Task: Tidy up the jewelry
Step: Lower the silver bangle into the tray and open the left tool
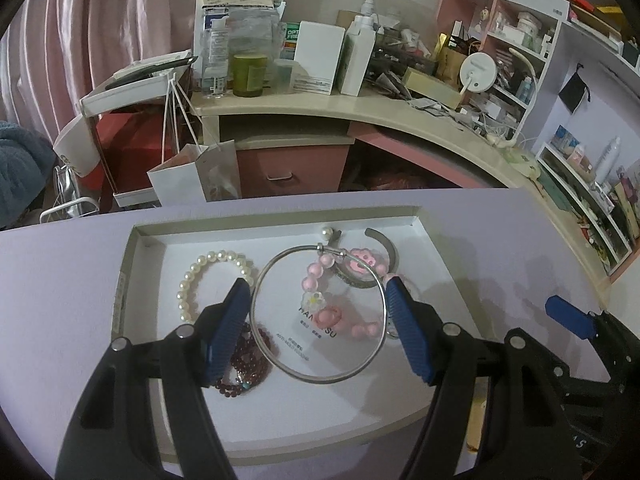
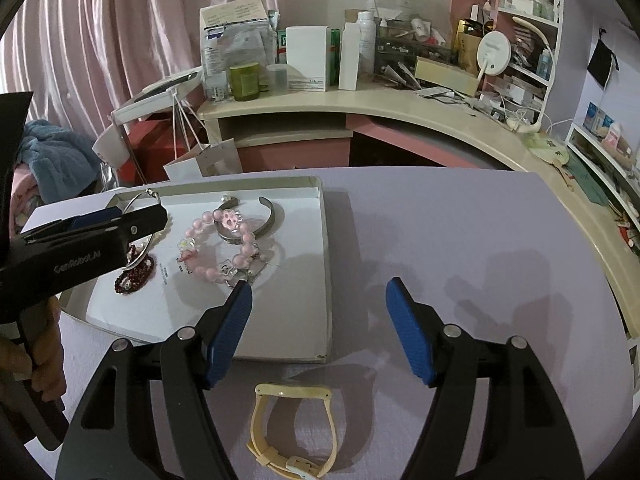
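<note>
My right tool (image 2: pixel 319 306), spread wide, hovers nearest the cream strap watch (image 2: pixel 289 426) lying just below it on the lilac tabletop (image 2: pixel 460 240).

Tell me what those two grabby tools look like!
Both look alike. The left tool has two black plastic arms with round silver rivets, each ending in a ribbed blue pad. The right tool has the same black arms and blue pads. From the side, the left one's black body carries white lettering.
</note>
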Demonstrator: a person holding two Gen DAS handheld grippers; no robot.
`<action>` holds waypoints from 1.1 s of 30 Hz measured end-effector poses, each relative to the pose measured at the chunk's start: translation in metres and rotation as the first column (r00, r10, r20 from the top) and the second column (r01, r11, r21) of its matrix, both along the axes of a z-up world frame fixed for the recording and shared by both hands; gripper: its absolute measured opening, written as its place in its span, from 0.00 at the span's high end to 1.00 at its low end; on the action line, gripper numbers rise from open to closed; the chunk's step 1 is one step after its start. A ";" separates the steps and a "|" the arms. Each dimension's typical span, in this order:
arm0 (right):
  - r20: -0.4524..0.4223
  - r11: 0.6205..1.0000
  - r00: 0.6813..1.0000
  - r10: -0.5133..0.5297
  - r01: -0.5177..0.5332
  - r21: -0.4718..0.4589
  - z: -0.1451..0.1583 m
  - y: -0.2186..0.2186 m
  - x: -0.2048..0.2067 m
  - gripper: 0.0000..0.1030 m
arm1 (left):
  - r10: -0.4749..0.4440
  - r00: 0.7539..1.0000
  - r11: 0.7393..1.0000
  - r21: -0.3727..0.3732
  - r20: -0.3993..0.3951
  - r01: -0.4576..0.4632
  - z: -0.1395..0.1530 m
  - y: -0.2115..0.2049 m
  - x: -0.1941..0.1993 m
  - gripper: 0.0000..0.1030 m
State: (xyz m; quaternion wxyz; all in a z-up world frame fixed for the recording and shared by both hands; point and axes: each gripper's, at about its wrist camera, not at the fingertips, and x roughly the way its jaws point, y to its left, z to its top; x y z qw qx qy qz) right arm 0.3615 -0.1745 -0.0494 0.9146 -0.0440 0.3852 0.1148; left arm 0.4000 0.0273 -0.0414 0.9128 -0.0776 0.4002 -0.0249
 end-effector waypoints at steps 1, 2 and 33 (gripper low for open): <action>-0.001 1.000 1.000 0.001 -0.001 0.001 0.000 0.000 0.000 0.31 | 0.000 1.000 1.000 0.000 0.001 0.000 0.000 0.000 0.000 0.33; -0.001 1.000 1.000 0.001 -0.001 0.002 0.000 0.000 0.000 0.31 | 0.001 1.000 1.000 0.000 0.001 -0.001 0.000 -0.001 0.000 0.33; 0.045 1.000 0.999 0.018 -0.019 0.022 0.021 0.008 -0.030 0.31 | 0.132 0.987 0.988 0.065 0.089 -0.138 0.038 0.032 -0.053 0.15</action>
